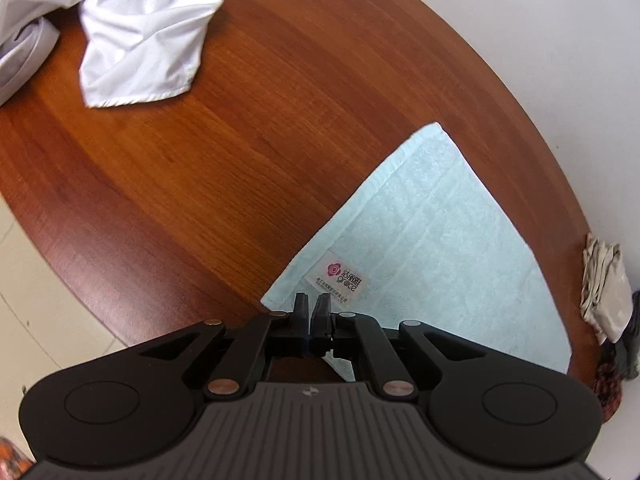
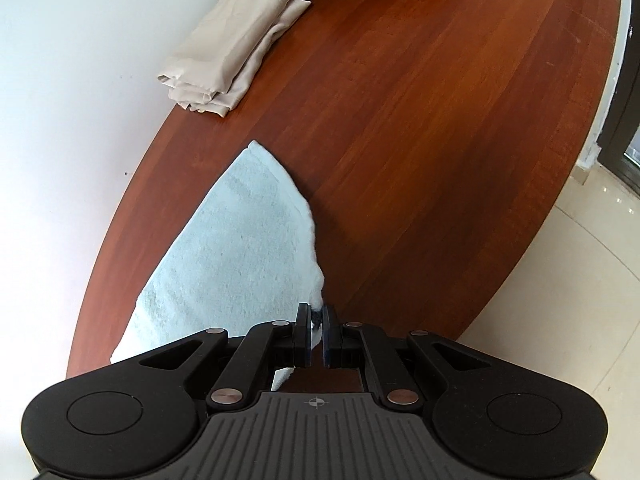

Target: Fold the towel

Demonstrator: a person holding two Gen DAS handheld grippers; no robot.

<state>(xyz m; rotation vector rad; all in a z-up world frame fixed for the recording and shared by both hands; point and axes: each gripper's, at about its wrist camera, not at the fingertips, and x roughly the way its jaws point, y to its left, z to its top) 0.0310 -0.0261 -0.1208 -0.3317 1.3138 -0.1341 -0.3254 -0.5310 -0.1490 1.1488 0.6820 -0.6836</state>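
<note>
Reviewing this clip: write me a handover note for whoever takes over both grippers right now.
Left gripper: jaws nearly closed on the near corner of the light blue towel, beside its sewn label.
Right gripper: jaws narrow, with the towel's other near corner between them; whether it is fully clamped cannot be told.
Towel lies spread flat on the wooden table, its far edge near the wall side.
Done: both near corners taken. No fold visible yet.
Left: lift both corners together, carry them over to the far edge, and flatten. Probably keep clear of the folded beige cloth and the white garment.
</note>
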